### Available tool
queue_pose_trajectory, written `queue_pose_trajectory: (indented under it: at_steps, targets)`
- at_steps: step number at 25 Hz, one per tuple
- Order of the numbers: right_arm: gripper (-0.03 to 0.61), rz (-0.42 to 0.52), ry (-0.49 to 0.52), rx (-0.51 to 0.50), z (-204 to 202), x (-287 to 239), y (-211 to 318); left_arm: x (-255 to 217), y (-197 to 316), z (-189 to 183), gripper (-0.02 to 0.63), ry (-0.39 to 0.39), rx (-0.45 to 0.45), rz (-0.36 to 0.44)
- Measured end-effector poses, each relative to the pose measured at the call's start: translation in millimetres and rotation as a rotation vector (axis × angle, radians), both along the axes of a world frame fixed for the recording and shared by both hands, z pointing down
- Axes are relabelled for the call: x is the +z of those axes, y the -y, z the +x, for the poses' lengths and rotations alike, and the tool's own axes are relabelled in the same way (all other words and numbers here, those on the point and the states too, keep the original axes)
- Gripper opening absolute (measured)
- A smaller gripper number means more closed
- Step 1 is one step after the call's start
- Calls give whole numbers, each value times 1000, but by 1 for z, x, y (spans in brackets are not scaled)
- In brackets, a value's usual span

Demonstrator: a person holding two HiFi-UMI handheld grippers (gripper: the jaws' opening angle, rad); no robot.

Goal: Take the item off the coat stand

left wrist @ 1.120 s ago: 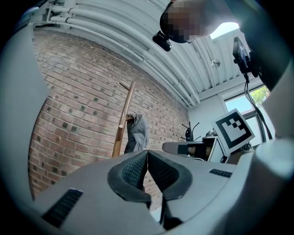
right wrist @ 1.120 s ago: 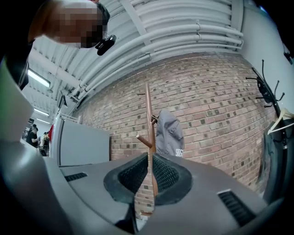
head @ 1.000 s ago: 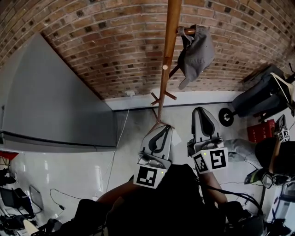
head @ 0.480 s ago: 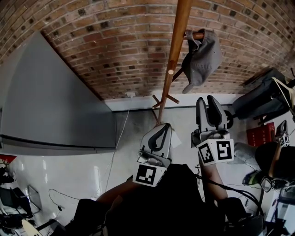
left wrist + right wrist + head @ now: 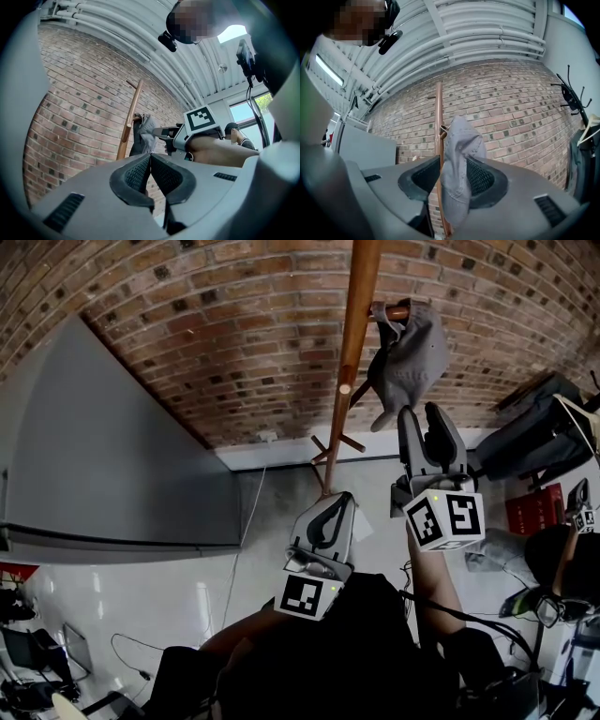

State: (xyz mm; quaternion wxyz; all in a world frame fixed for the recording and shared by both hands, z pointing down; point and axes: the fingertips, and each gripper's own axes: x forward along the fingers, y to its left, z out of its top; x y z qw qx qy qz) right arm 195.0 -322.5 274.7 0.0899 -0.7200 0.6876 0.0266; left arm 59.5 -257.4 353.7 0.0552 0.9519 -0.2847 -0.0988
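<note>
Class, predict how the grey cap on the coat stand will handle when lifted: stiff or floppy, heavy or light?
Probably floppy: the cap hangs in sagging folds. Likely light: one thin peg carries it. Its brim looks stiffer, keeping its curve.

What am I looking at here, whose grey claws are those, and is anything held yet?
There is no robot here. A person holds a hand-held gripper in each hand. The head view comes from a camera on the person's head, looking down past both. The other two pictures come from a camera riding on each gripper, looking along its jaws. There is no table. A grey cap hangs on a peg of the wooden coat stand in front of a brick wall. The right hand-held gripper points at the cap. Its jaws have just been opening and stand apart, with the cap seen between them but not pinched. The left hand-held gripper, lower down, is shut and empty. Nothing is held.
</note>
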Motion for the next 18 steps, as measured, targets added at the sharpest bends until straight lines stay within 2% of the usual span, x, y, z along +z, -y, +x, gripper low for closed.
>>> queue_pose_trajectory:
  at_steps: [4,9,12,13,14,18]
  targets:
    - [163,12,-4,8,5,-3,10,-1,2,-2,17,-4,-2,5]
    - [162,9,2,-44,-2,-2,26,-1,4,-7,17,-10,-8,4]
    - [156,-2,1,-40,0,0,33,0,5,-10,17,-14,-5,0]
    - [122,4,-2,-31,2,-1,32,1,5,-10,17,-15,-5,-2]
    - [62,14,-6,-23,3,-3,30,2,5,-11,17,-17,-5,-4]
    - [28,42,-54,-29,-1,-11,25,4,3,-12,17,-15,-1,-9]
